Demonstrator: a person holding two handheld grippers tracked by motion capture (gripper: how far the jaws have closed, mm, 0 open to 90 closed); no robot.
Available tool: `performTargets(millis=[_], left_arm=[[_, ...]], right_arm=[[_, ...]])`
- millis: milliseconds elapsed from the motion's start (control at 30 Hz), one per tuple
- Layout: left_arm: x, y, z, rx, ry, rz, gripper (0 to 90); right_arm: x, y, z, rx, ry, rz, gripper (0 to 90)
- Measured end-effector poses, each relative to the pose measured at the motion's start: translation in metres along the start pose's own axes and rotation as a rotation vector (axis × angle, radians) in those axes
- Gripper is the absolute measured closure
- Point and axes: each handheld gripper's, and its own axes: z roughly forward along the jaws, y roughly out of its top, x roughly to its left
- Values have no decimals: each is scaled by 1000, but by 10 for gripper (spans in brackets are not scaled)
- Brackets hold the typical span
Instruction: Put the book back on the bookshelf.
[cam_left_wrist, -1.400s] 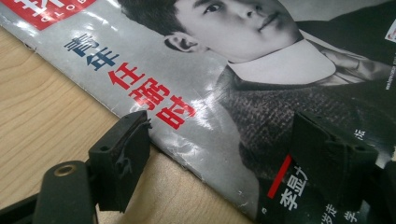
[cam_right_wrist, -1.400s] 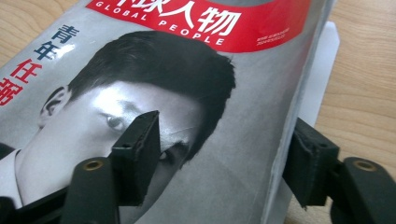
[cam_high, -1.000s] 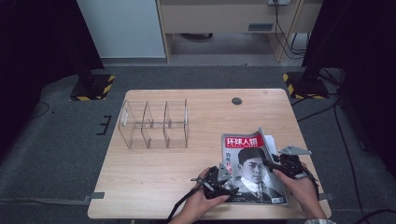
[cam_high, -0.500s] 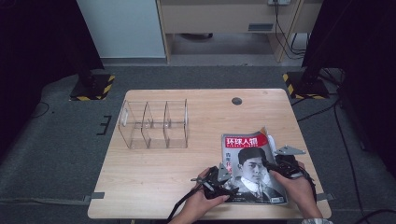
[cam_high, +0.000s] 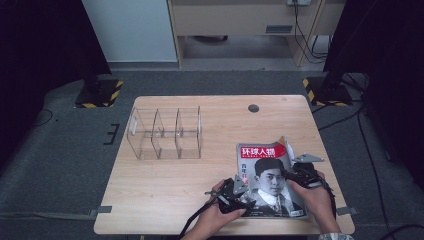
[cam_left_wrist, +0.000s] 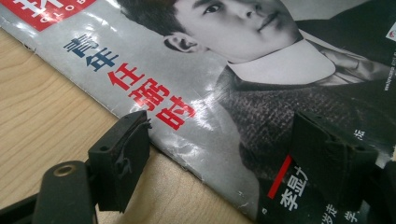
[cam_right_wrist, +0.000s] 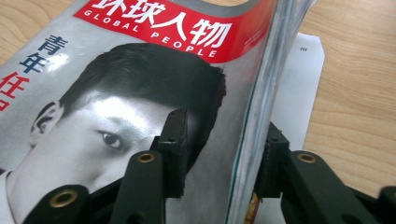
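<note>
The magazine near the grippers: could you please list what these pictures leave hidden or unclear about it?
- High view: the magazine has its near corners covered by the left gripper and right gripper, and its small cover text is too small to read.
- Left gripper view: the picture's edges cut off the masthead and the lower cover.
- Right gripper view: the raised cover and pages hide most of the white page beneath, whose print is too small.
</note>
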Motion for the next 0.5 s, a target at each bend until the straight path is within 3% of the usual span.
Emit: performTargets(millis=[100,200,267,367,500], left_arm=[[0,0,1,9,-30,11,142],[-1,1,3,32,-65,32,28],[0,1,3,28,-73,25,24],[4,2,2,30,-43,23,46],[17,3,-9,-50,-8,-42,52]], right_arm=[[-1,-1,-1,-8,0,-3,687],[-2,-1,-2,-17,-2,1,743],[-3,0,-3,-16,-2,-2,774],[-4,1,-6,-19,9,12,812],[-3,2,-8,-46,17,1,832]])
